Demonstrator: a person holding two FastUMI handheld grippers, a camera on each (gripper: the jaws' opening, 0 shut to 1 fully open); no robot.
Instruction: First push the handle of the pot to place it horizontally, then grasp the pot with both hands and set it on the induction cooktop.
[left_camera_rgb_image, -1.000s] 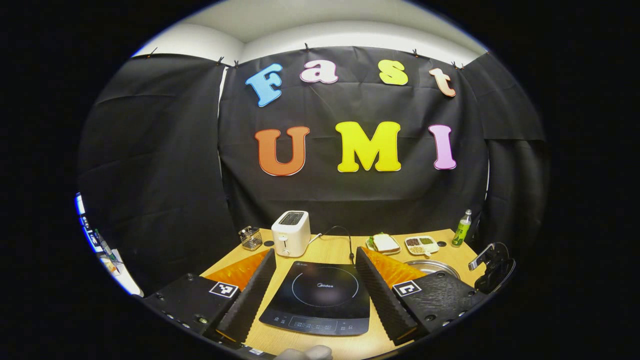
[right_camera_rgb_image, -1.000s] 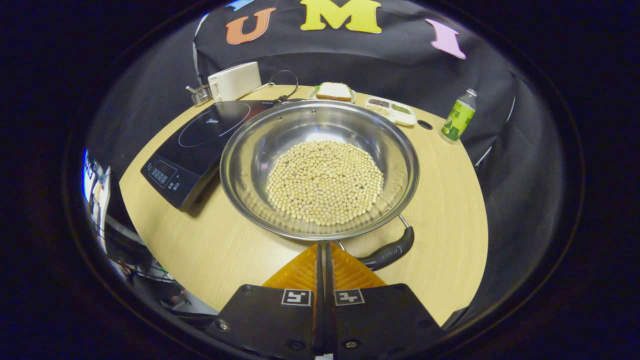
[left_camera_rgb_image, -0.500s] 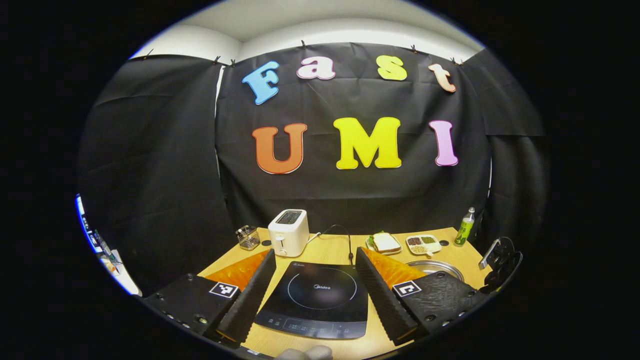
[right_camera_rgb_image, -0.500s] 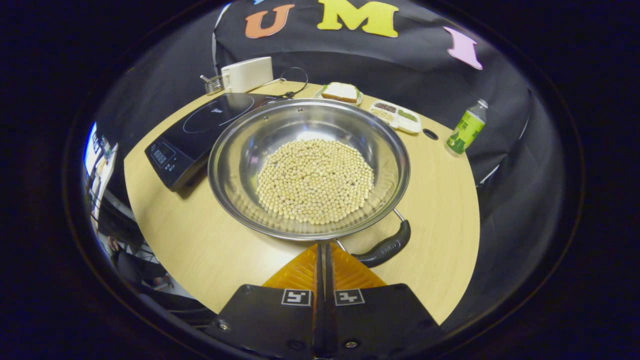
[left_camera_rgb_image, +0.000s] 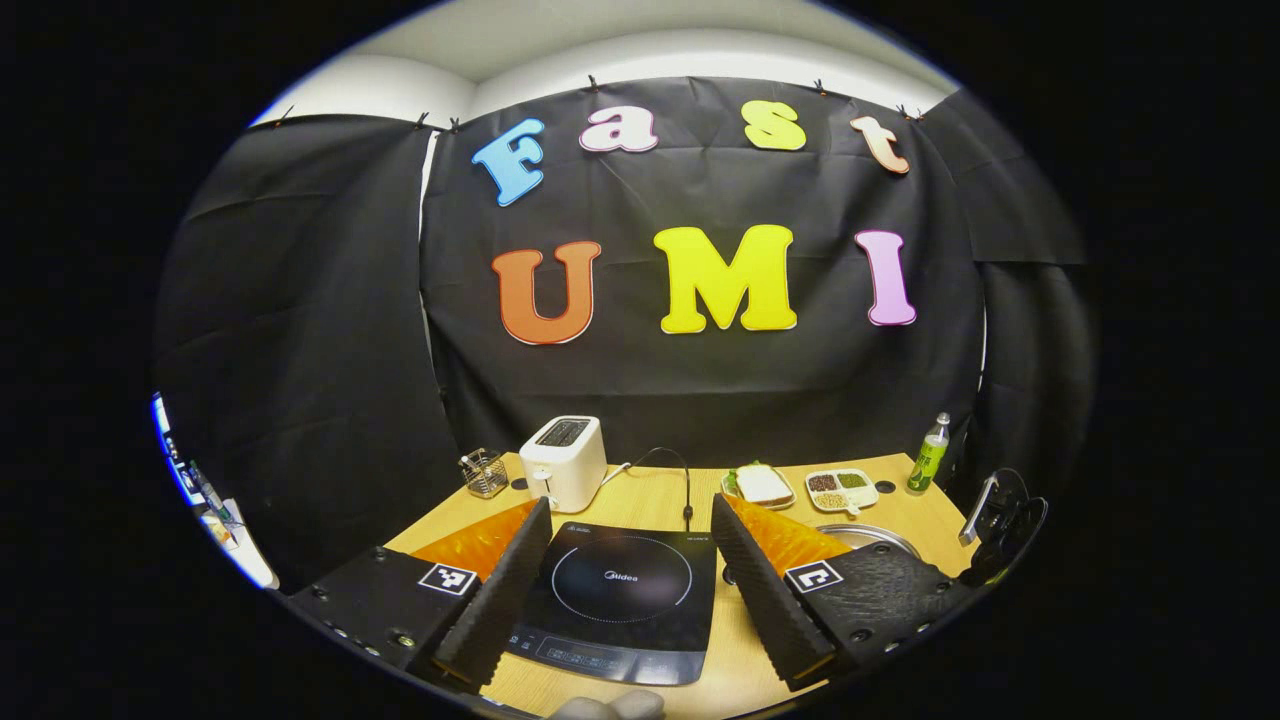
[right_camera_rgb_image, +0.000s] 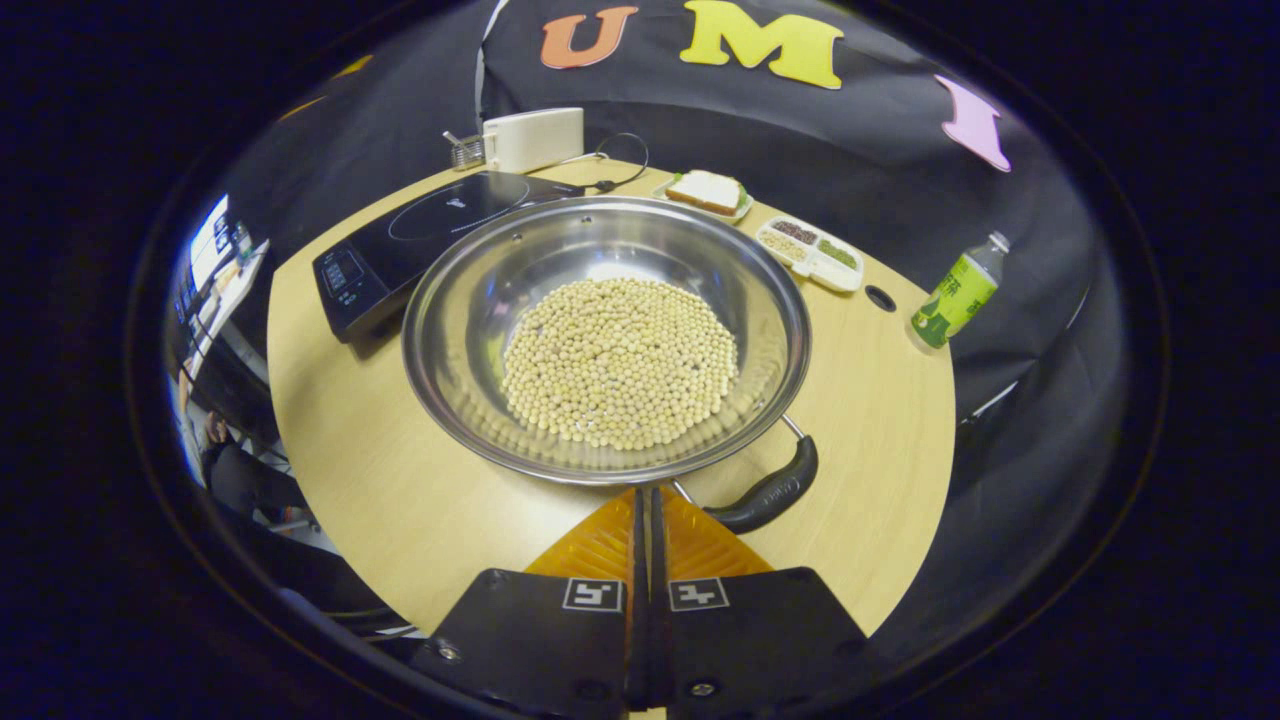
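While the left gripper (left_camera_rgb_image: 620, 590) hangs over the cooktop (left_camera_rgb_image: 615, 600) with fingers spread wide, the right gripper (right_camera_rgb_image: 645, 500) has its fingers pressed together, empty, tips at the near rim of the pot (right_camera_rgb_image: 605, 340) (full of beans), just beside its handle (right_camera_rgb_image: 765, 492). Pot sits on the table (right_camera_rgb_image: 880, 450), right of the cooktop.

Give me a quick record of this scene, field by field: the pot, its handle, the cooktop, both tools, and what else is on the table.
pot: steel pot holding pale beans, on the table, right of the cooktop
handle: dark handle on the near rim, angled
cooktop: induction cooktop, bare
left tool: left tool open, framing the cooktop
right tool: right tool shut, tips at the pot's near rim by the handle
other items: toaster, green bottle, sandwich plate, divided tray
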